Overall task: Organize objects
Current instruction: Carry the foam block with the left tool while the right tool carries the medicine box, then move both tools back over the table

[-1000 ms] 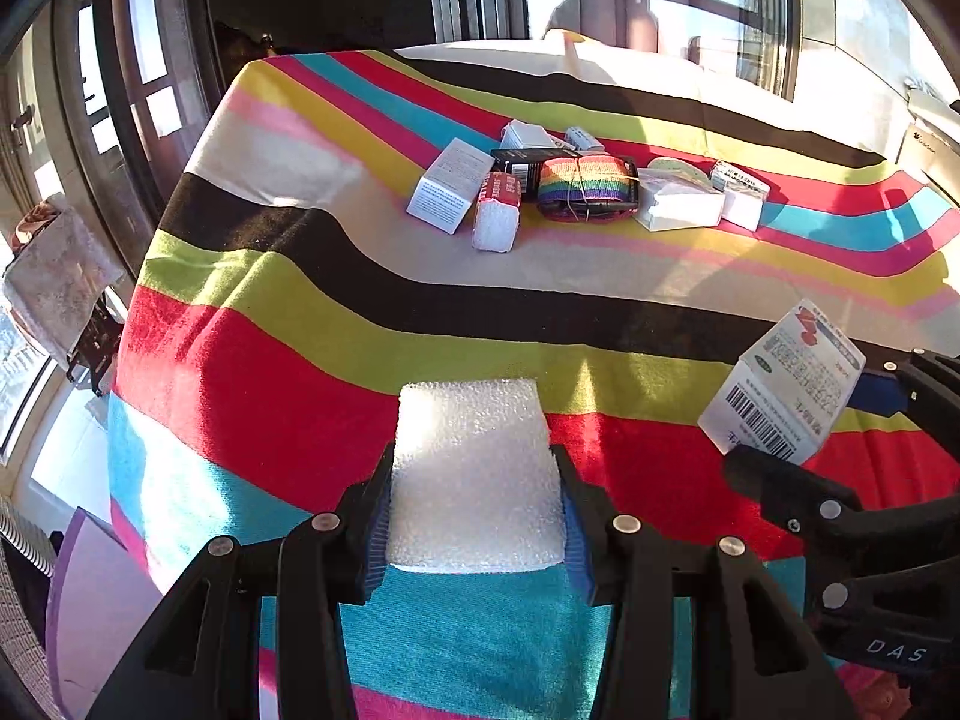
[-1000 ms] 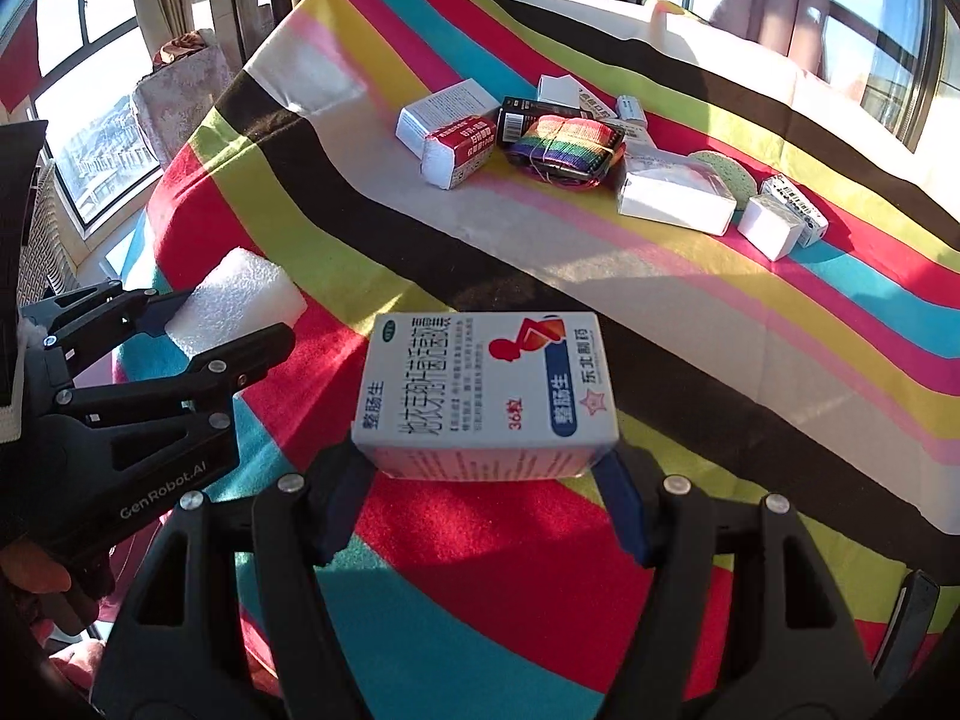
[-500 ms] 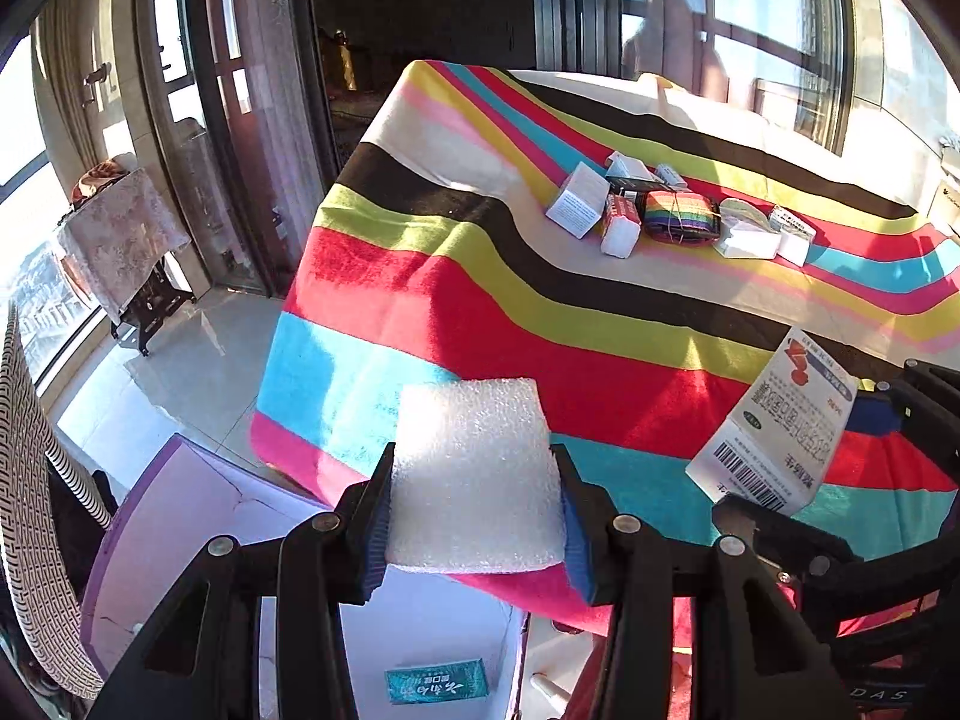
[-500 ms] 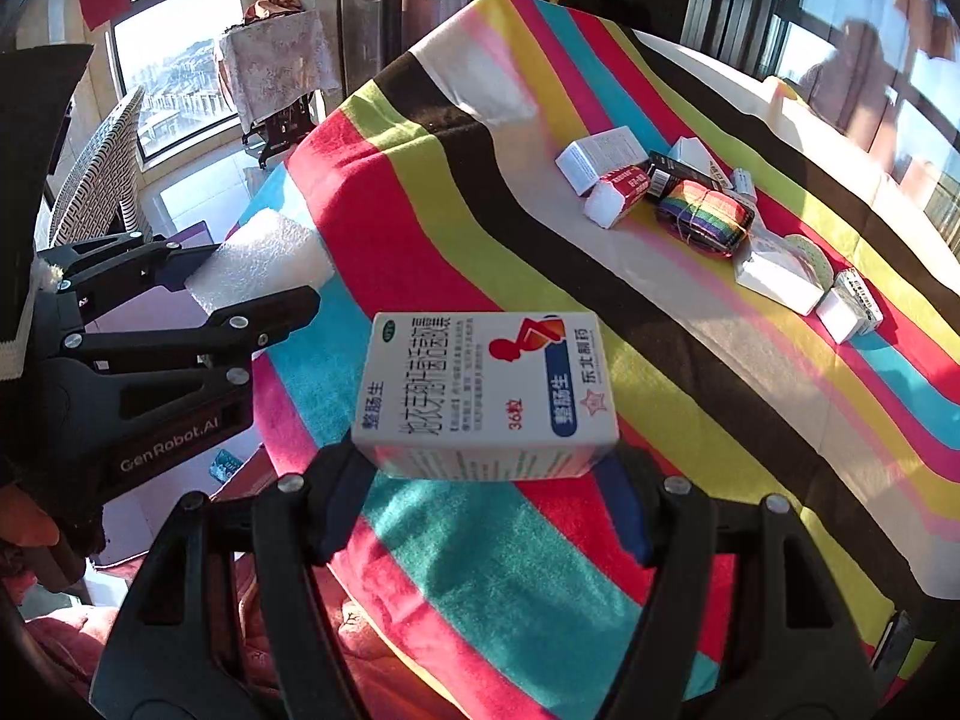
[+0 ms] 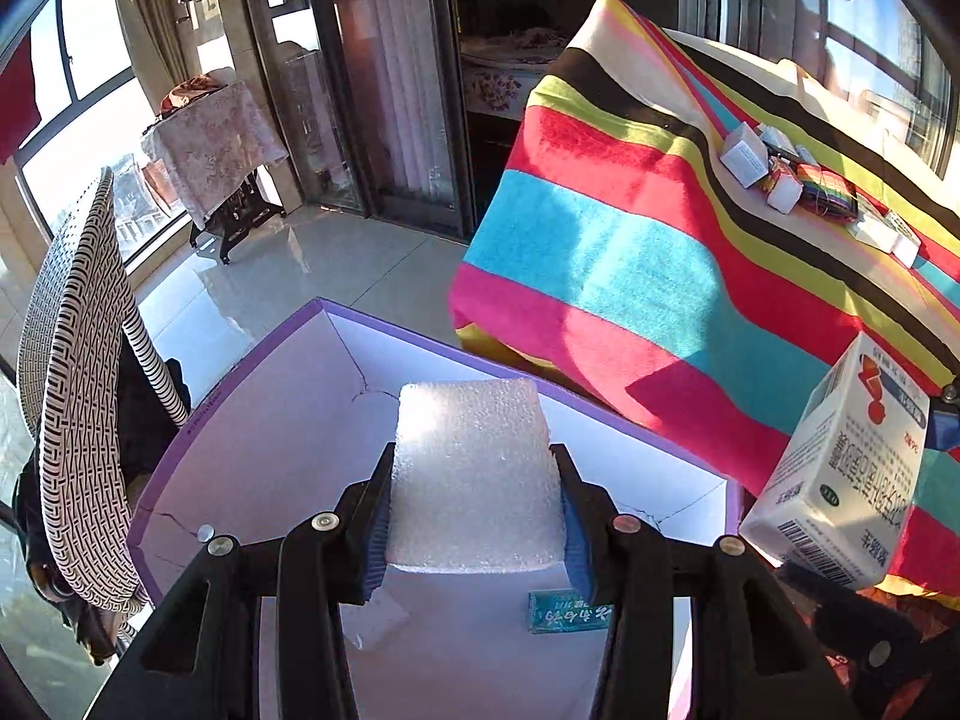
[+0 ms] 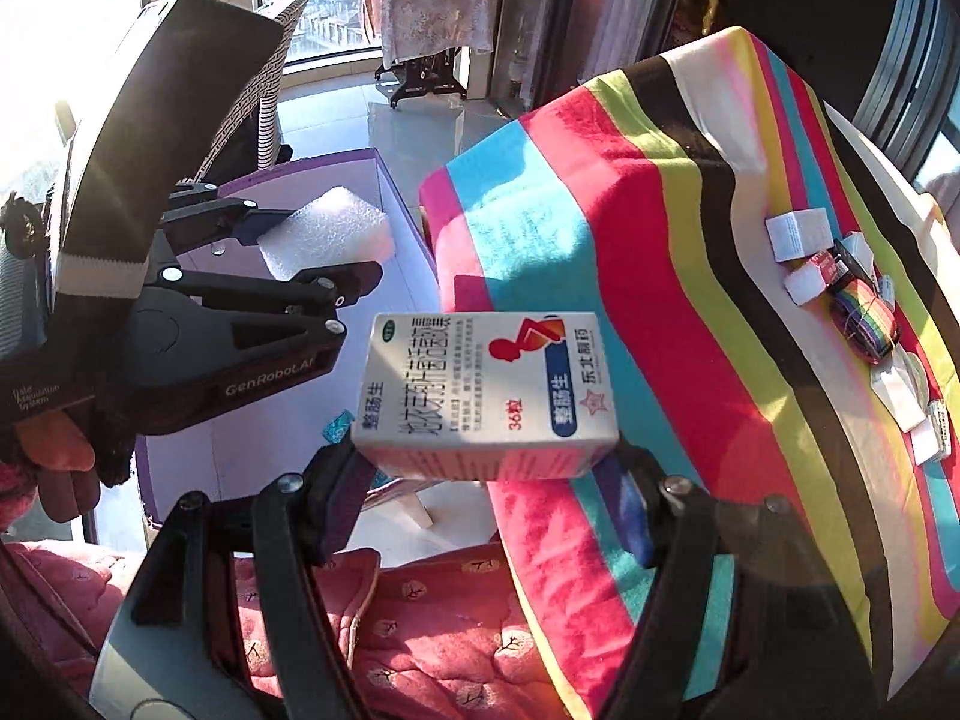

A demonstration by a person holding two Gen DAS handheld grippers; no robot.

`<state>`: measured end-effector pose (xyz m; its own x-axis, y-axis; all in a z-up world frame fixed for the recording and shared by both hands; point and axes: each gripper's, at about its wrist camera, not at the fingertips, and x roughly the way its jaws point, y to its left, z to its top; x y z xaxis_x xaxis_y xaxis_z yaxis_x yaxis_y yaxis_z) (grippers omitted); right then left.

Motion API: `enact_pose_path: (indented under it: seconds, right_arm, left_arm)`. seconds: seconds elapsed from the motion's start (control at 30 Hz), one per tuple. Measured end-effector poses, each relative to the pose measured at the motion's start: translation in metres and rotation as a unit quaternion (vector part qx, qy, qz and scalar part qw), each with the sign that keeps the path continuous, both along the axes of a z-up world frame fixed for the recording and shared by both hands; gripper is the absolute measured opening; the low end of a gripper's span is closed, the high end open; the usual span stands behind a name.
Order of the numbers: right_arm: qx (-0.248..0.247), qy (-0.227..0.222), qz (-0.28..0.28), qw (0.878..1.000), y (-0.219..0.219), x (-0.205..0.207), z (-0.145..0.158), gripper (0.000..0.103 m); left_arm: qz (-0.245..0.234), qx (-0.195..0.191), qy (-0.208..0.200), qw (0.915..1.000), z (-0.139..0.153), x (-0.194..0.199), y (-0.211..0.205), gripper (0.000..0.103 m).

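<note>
My left gripper (image 5: 474, 510) is shut on a white foam block (image 5: 474, 474) and hangs over a purple-rimmed white box (image 5: 252, 360) on the floor. The right wrist view shows that foam block (image 6: 327, 231) and the left gripper (image 6: 354, 258) over the same box (image 6: 336, 171). My right gripper (image 6: 486, 468) is shut on a white medicine carton (image 6: 486, 390) with a red figure and blue label, held beside the table's corner. That medicine carton (image 5: 840, 480) shows at the right edge of the left wrist view. Inside the box lies a small teal packet (image 5: 567, 612).
A table under a striped cloth (image 5: 660, 252) stands to the right, with several small boxes and a rainbow pouch (image 5: 825, 192) on it. A woven black-and-white chair (image 5: 78, 396) stands left of the box. A red quilted cushion (image 6: 432, 630) lies below my right gripper.
Both grippers swung left off the striped table with their loads. The purple-rimmed box has come under the left gripper, and the table's items now lie far to the right.
</note>
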<state>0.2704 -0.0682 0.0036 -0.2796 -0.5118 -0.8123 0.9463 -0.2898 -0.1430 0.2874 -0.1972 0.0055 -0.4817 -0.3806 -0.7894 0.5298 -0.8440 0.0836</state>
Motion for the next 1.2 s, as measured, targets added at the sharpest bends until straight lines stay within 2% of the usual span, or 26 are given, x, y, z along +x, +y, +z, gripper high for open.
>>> enact_pose_path:
  seconds: [0.23, 0.4, 0.47, 0.5, 0.53, 0.63, 0.8, 0.97, 1.07, 1.2]
  right_arm:
    - [0.013, 0.006, 0.061, 0.998, -0.033, 0.027, -0.008, 0.072]
    - [0.021, 0.005, 0.08, 0.997, -0.046, 0.038, -0.012, 0.072]
    - [0.02, -0.013, 0.081, 0.996, -0.048, 0.037, -0.014, 0.074]
    - [0.021, -0.019, 0.082, 0.996, -0.047, 0.036, -0.015, 0.077]
    - [0.021, -0.019, 0.082, 0.996, -0.044, 0.038, -0.016, 0.079]
    - [0.02, -0.009, 0.066, 0.998, -0.038, 0.034, -0.016, 0.08]
    - [-0.008, -0.027, 0.015, 0.999, -0.016, 0.004, -0.002, 0.081]
    - [-0.038, -0.018, -0.071, 0.997, 0.024, -0.045, 0.015, 0.082]
    - [-0.049, -0.018, -0.15, 0.987, 0.065, -0.089, 0.018, 0.083]
    - [-0.058, -0.029, -0.266, 0.962, 0.126, -0.153, 0.014, 0.084]
  left_arm:
    - [0.04, 0.0, -0.016, 0.9991, -0.01, 0.018, -0.026, 0.047]
    - [0.067, 0.007, -0.025, 0.9974, -0.014, 0.026, -0.04, 0.049]
    - [0.082, 0.005, -0.025, 0.9963, -0.014, 0.027, -0.044, 0.06]
    - [0.089, -0.001, -0.024, 0.9957, -0.013, 0.028, -0.045, 0.071]
    - [0.094, -0.008, -0.024, 0.9953, -0.012, 0.028, -0.045, 0.077]
    - [0.094, -0.026, -0.023, 0.995, -0.008, 0.025, -0.041, 0.081]
    - [0.068, -0.025, -0.018, 0.9972, -0.001, 0.007, -0.025, 0.082]
    - [-0.005, -0.023, 0.002, 0.9997, 0.018, -0.033, 0.013, 0.083]
    - [-0.066, 0.0, 0.025, 0.9975, 0.028, -0.067, 0.046, 0.085]
    - [-0.152, 0.026, 0.033, 0.9875, 0.032, -0.129, 0.099, 0.085]
